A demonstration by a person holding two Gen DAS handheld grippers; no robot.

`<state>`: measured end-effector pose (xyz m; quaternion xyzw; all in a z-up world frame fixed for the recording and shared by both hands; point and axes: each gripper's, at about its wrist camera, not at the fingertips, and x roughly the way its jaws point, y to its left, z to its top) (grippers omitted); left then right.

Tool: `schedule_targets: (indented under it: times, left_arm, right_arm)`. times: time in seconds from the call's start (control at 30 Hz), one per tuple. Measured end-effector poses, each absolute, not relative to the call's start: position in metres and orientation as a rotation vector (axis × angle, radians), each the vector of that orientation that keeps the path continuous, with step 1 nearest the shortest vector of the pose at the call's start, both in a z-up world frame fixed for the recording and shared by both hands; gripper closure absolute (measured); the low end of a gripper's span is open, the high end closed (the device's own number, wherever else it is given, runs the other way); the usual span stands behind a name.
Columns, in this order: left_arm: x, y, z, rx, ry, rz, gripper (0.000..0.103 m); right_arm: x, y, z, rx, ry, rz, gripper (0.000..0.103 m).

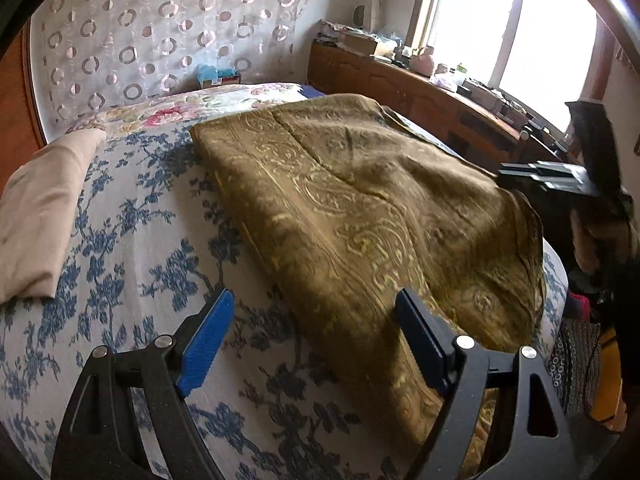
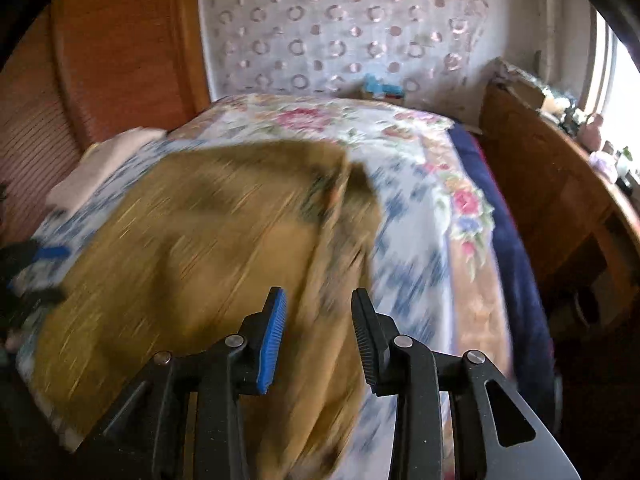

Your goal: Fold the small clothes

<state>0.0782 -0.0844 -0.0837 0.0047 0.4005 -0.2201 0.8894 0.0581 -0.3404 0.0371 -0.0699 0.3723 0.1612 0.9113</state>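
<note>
Ahead of the left claw (image 1: 316,312) lies an olive-gold cloth (image 1: 360,208), a woven fabric with a raised scroll pattern and a faint sheen on the pale threads. Under it and beneath the claw, the bedspread (image 1: 132,240) is matt woven cotton, printed with blue sprays. Far to the claw's left sits a folded beige cloth (image 1: 40,216), plain, soft and matt. The claw's arms look like matt black plastic with bright metal pins; its blue pads (image 1: 206,344) are ribbed and rubbery. Beyond the right claw (image 2: 318,312), to its right, the cabinet (image 2: 552,192) is brown varnished wood.
</note>
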Motion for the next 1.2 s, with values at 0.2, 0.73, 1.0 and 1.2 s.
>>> schedule_targets:
  times: [0.2, 0.73, 1.0, 1.2]
  left_arm:
    - [0.069, -0.088, -0.087, 0.024, 0.845, -0.464, 0.020]
    - [0.058, -0.093, -0.092, 0.044, 0.865, -0.470, 0.020]
    - [0.055, -0.094, -0.093, 0.042, 0.871, -0.479, 0.019]
    - [0.043, -0.092, -0.094, 0.004, 0.890, -0.539, 0.039]
  right_arm:
    - [0.014, -0.347, 0.029, -0.148, 0.764, 0.347, 0.068]
    - [-0.002, -0.330, 0.036, -0.212, 0.724, 0.291, 0.098]
    - [-0.010, -0.328, 0.033, -0.224, 0.706, 0.267, 0.084]
    - [-0.007, -0.340, 0.020, -0.185, 0.747, 0.239, 0.058]
